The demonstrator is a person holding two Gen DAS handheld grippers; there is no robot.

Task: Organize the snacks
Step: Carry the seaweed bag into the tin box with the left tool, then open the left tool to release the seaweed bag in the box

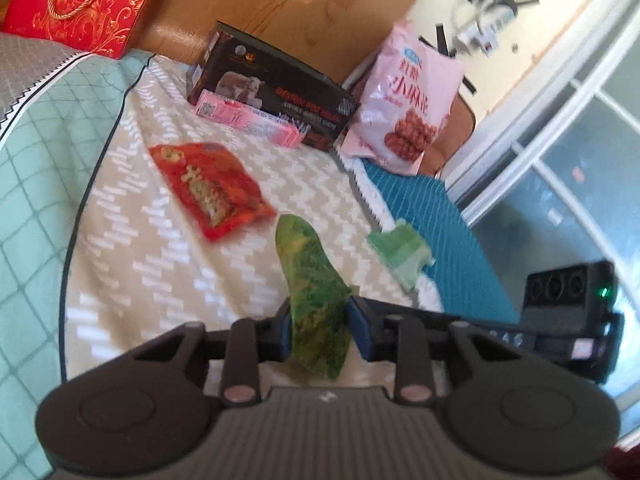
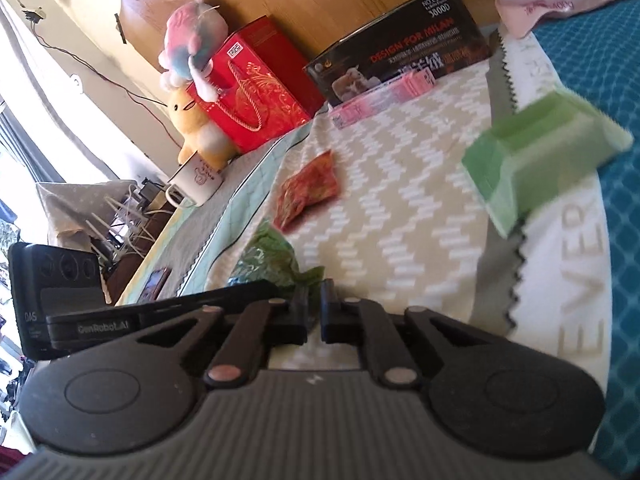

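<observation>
Both tongs closed, left tongs [image 1: 319,330] pinch crinkly green packet [image 1: 314,280], right tongs [image 2: 315,314] maybe same.

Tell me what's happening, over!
Left hand-held gripper clamped on green snack packet. Right hand-held gripper shut, pinching the packet's corner. Red snack packet lies ahead, path open.

On the bed cover [image 1: 168,240], seen from the left wrist view, a flat snack packet [image 1: 210,188] lies in the middle, and behind it a long carton [image 1: 248,117] is laid just in front of a large box [image 1: 276,88], which is placed against the headboard [image 1: 280,4]. To the right of the box a big snack bag [image 1: 404,100] is leaned, and a gift bag [image 1: 84,4] is set at the far left. A leafy-printed packet [image 1: 316,304] is held between the pads of the left gripper [image 1: 320,330], with a small block-shaped pack [image 1: 400,250] to its right, near the cover's edge.
</observation>
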